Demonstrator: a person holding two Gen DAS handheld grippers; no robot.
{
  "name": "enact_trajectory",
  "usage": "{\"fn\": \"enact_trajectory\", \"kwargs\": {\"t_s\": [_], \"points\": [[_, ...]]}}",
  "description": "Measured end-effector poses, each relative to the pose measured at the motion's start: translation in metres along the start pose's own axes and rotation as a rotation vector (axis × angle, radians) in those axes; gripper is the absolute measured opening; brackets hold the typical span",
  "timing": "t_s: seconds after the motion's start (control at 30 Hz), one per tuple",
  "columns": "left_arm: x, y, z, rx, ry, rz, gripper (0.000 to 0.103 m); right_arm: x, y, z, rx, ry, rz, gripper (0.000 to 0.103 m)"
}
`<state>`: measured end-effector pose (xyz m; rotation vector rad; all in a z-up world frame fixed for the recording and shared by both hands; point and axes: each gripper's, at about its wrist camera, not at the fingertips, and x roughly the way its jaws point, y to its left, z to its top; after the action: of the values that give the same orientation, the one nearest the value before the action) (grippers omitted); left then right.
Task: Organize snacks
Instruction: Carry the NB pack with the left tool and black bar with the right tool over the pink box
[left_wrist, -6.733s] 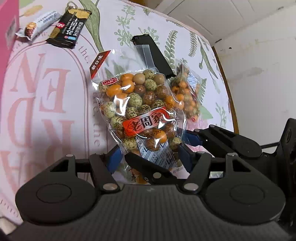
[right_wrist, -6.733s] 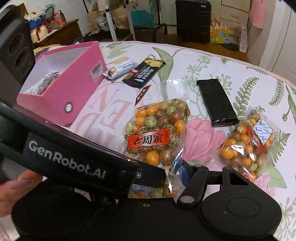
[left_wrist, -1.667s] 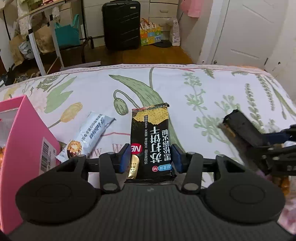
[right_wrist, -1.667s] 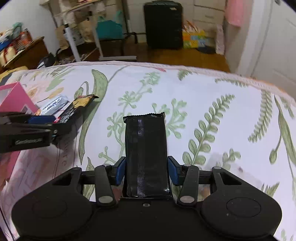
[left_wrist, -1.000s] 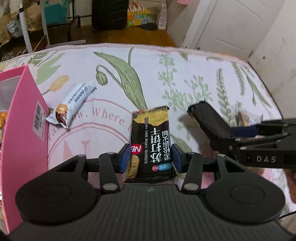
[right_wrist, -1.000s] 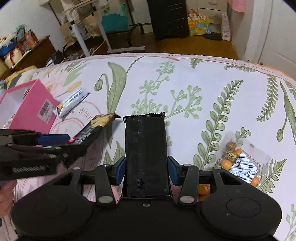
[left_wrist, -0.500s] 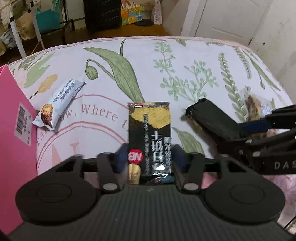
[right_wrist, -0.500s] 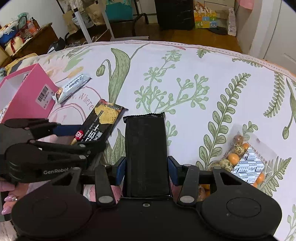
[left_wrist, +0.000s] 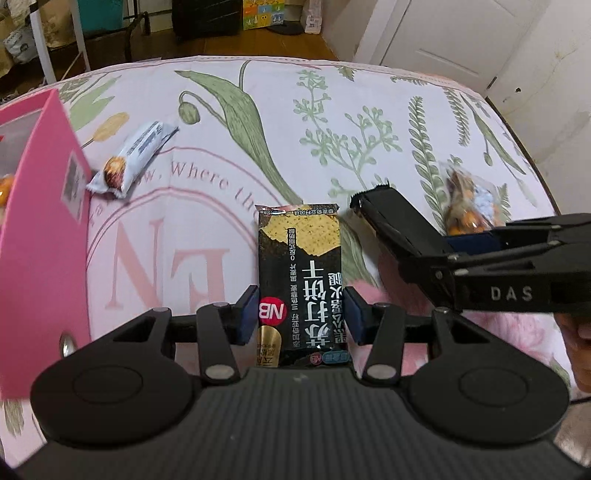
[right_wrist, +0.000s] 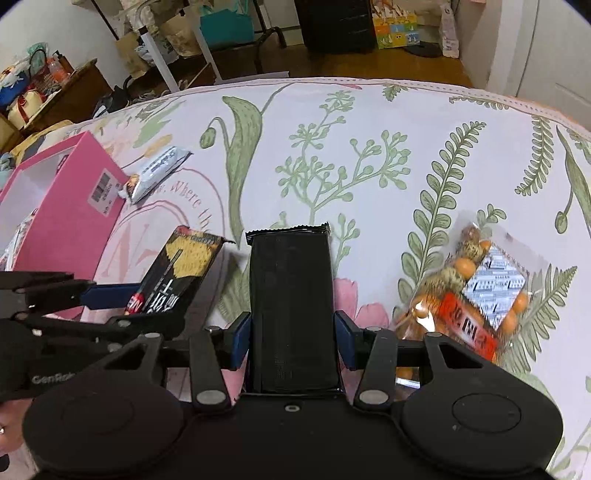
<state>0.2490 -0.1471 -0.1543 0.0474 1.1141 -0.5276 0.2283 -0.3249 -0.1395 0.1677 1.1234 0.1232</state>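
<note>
Between left gripper (left_wrist: 301, 315) fingers, black "NB" cracker packet (left_wrist: 301, 280), "DAS" on right gripper (left_wrist: 509, 293)

a: where were the two dark packs?
b: the black cracker packet (left_wrist: 300, 280) with a yellow top and white characters was held lengthwise above the cloth, and the plain black packet (right_wrist: 293, 314) hung just to its right, also lengthwise.
a: and the loose ones?
b: a pale blue wrapped bar (left_wrist: 129, 161) lay far left, just beside the pink box (right_wrist: 70, 206). a clear bag of orange and speckled nuts (right_wrist: 469, 295) lay flat on the right. the box stood open at the left edge.
</note>
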Motion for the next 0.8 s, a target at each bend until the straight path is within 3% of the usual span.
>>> {"fn": "enact_trajectory", "kwargs": {"t_s": [0.37, 0.57, 0.8], "points": [[-0.044, 0.006, -0.041, 0.026, 0.037, 0.006, 0.047, -0.031, 0.027, -0.026, -0.014, -0.053, 0.008, 0.053], [-0.091, 0.009, -0.052, 0.092, 0.037, 0.017, 0.047, -0.067, 0.059, -0.032, -0.054, -0.084, 0.050, 0.053], [-0.155, 0.040, -0.057, 0.094, 0.015, 0.012, 0.047, -0.098, 0.108, -0.035, -0.165, -0.066, 0.132, 0.053]]}}
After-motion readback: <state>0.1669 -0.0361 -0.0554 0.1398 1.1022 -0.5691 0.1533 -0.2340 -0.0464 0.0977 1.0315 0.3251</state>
